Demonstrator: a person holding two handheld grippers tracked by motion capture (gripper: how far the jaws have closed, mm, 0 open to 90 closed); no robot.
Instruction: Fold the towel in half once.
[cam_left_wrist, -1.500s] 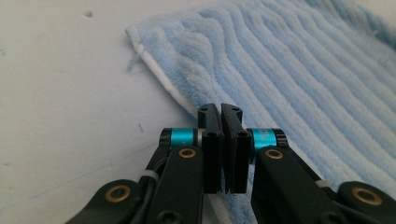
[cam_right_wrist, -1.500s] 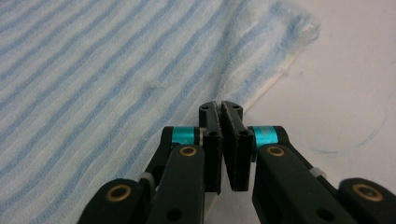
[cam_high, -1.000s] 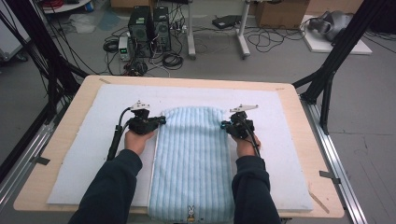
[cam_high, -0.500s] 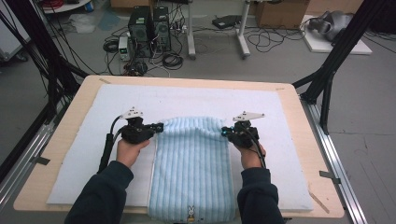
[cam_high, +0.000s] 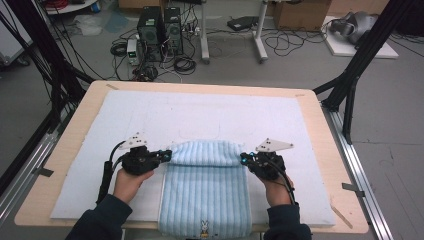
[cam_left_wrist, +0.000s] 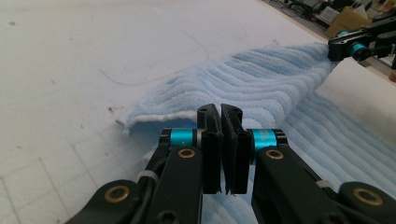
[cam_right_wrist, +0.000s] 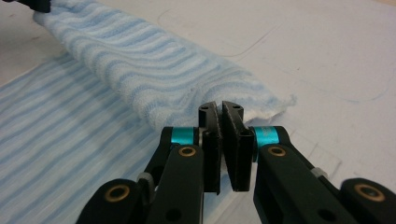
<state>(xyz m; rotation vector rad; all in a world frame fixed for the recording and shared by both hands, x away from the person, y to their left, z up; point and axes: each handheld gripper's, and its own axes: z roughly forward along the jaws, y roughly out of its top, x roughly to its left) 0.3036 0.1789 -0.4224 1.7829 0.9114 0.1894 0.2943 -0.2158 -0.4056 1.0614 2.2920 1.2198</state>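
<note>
A light blue striped towel (cam_high: 205, 195) lies lengthwise on the white mat (cam_high: 210, 110), its near end hanging over the table's front edge. Its far end is folded back over itself as a rolled edge (cam_high: 204, 152). My left gripper (cam_high: 167, 154) is shut on the left corner of that folded edge, and my right gripper (cam_high: 243, 159) is shut on the right corner. In the left gripper view the jaws (cam_left_wrist: 220, 111) stand pressed together against the towel (cam_left_wrist: 252, 84). The right gripper view has its jaws (cam_right_wrist: 220, 107) together at the towel's (cam_right_wrist: 154, 70) corner.
The mat covers most of the wooden table (cam_high: 320, 115). A small rabbit emblem (cam_high: 204, 226) marks the towel's near hem. Computers (cam_high: 160, 25), cables and black frame posts (cam_high: 355, 65) stand on the floor beyond the table.
Both grippers have moved toward the person, drawing the towel's far edge back over the towel. The visible towel is shorter and the mat behind it is bare.
</note>
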